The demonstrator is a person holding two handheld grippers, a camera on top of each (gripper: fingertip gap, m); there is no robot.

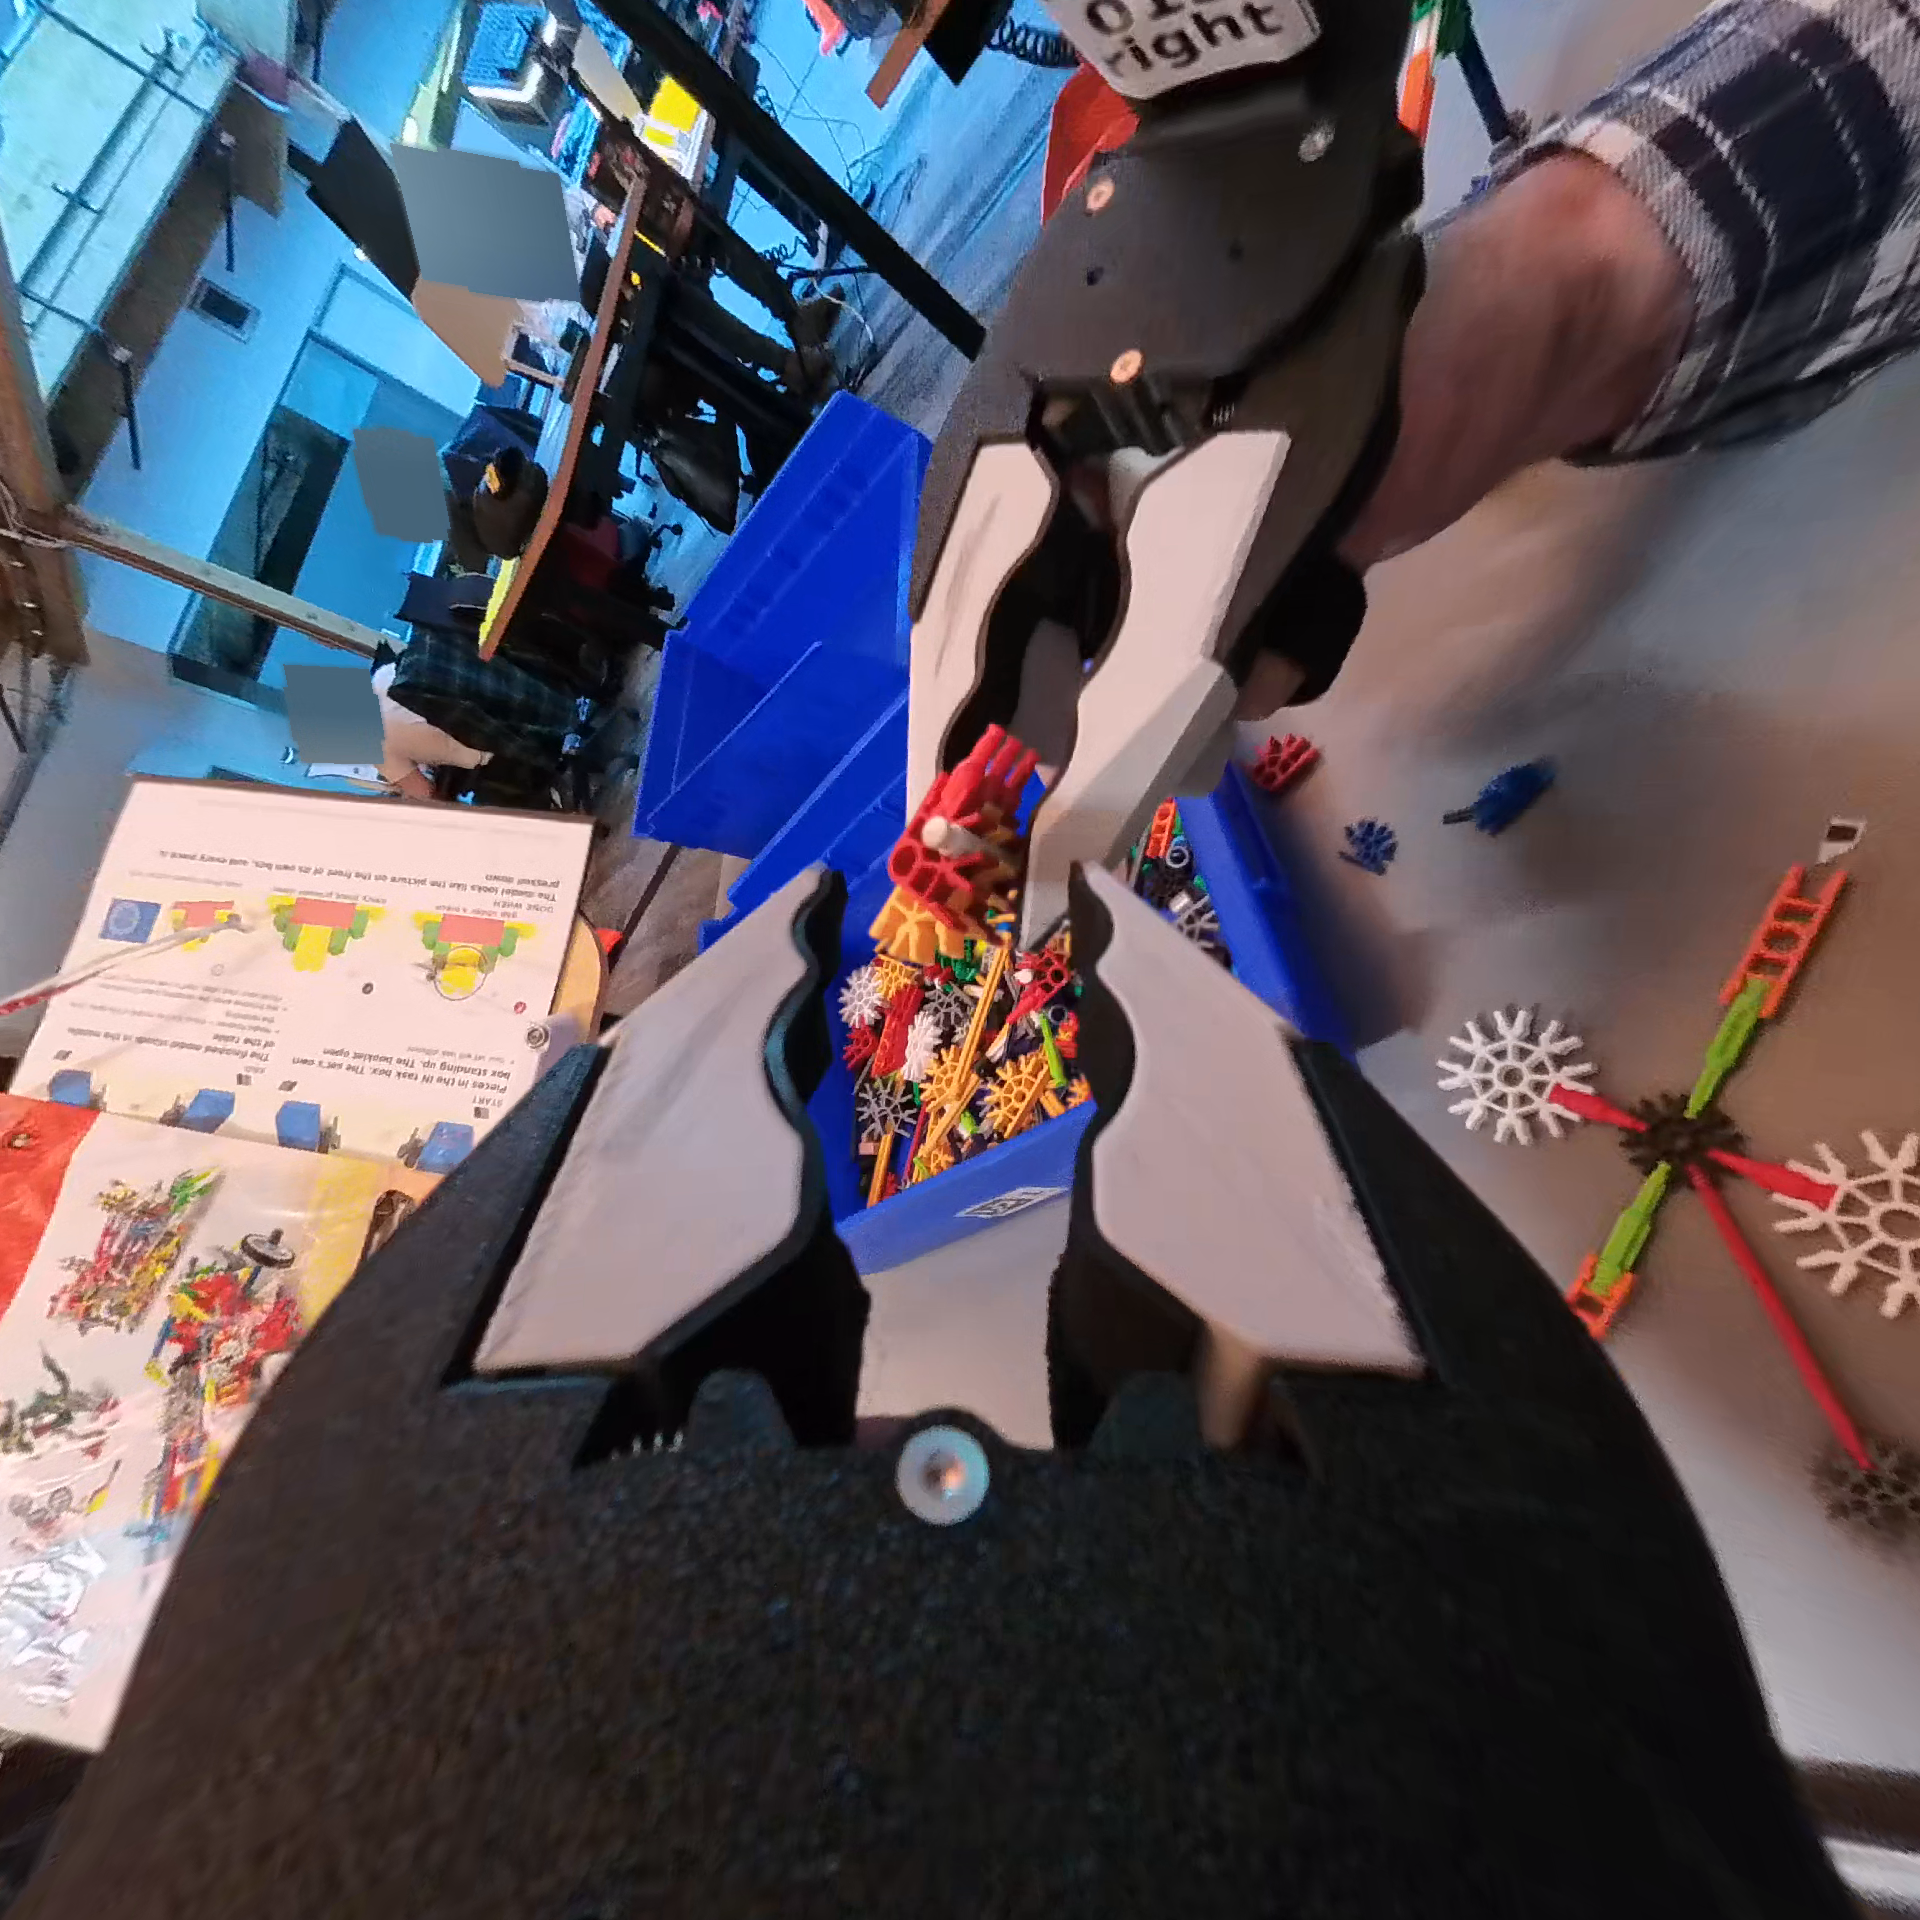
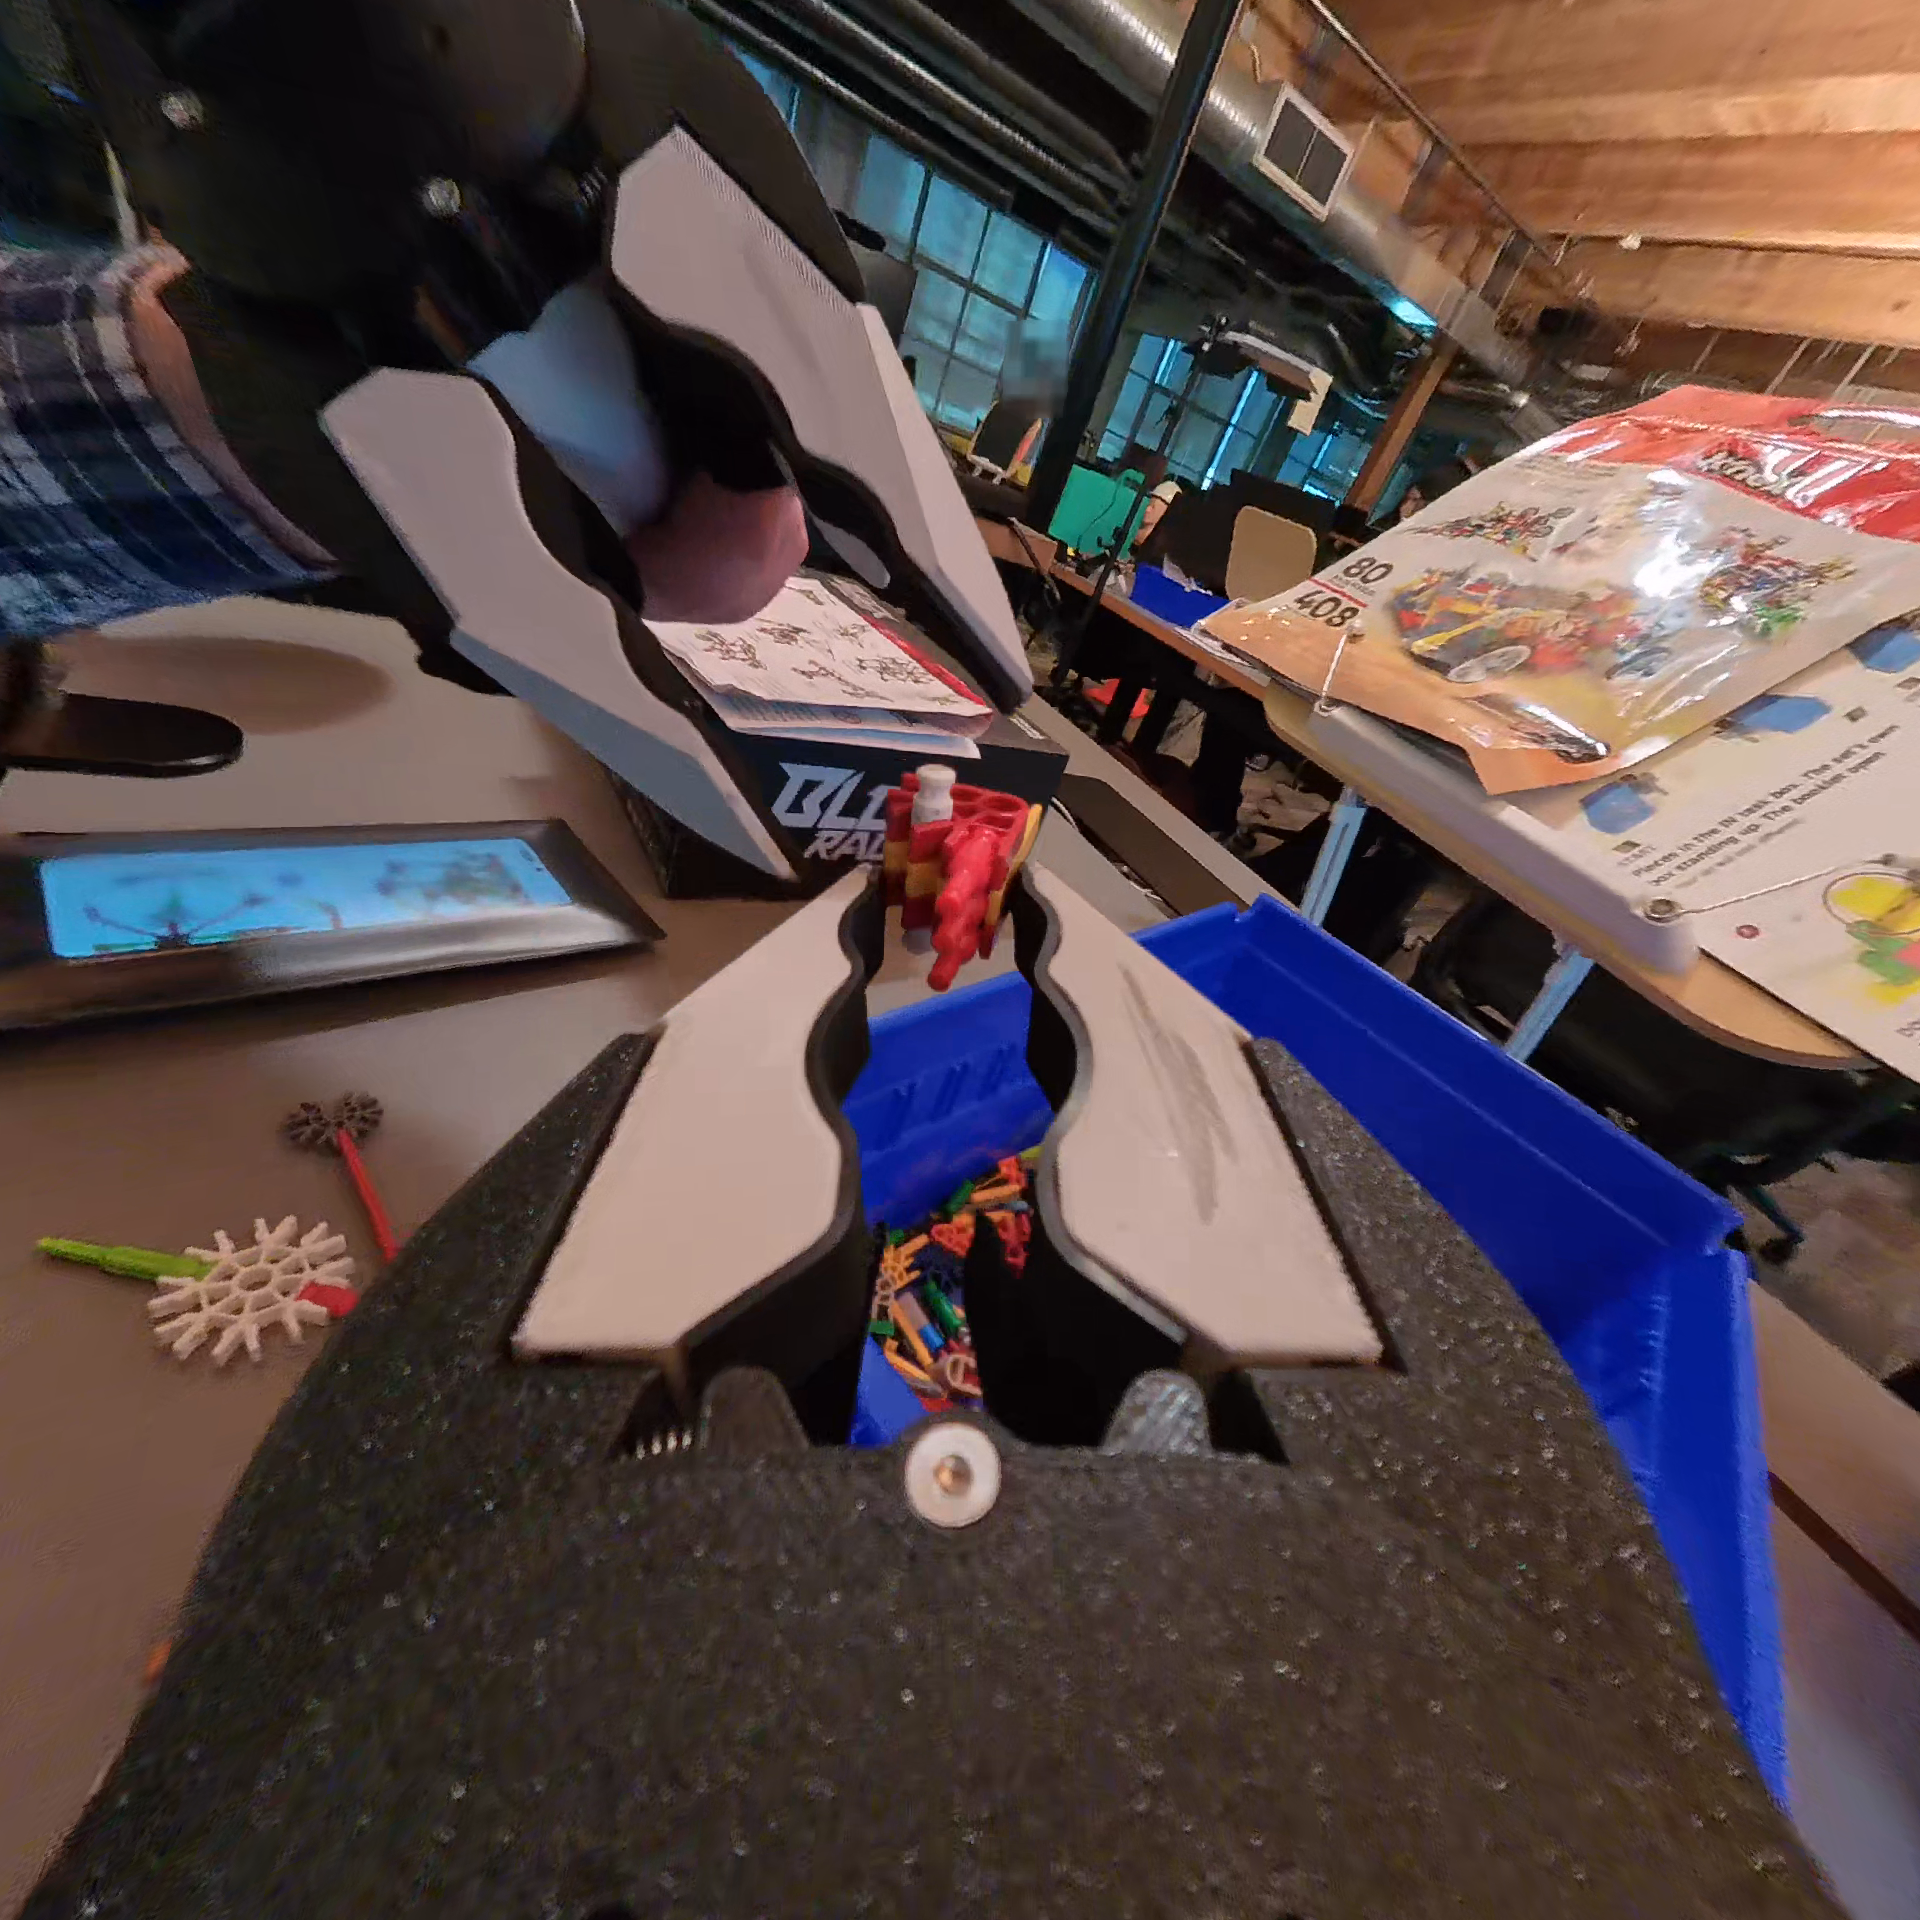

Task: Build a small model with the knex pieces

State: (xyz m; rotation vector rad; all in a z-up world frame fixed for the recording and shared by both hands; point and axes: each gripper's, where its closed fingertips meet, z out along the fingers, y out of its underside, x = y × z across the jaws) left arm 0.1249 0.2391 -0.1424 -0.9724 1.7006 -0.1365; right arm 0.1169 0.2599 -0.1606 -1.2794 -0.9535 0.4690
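Above blue bin (image 2: 1455,1143): right tool (image 2: 945,883) gripping cluster (image 2: 951,873).

1. The left gripper (image 1: 951,894) has a black grainy body, pale grey wavy-edged fingers (image 1: 665,1132) and one silver screw (image 1: 941,1473)
2. The right gripper (image 2: 945,894) matches it, with a white label up top
3. Plaid sleeve (image 1: 1756,197), navy and white

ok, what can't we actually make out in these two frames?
- Right gripper grip on the red-and-yellow connector cluster: left wrist view, its finger covers the contact.
- Blue plastic bin contents: right wrist view, mostly behind the gripper body.
- Left gripper: open, empty.
- Grey snowflake connector: cut by the edge.
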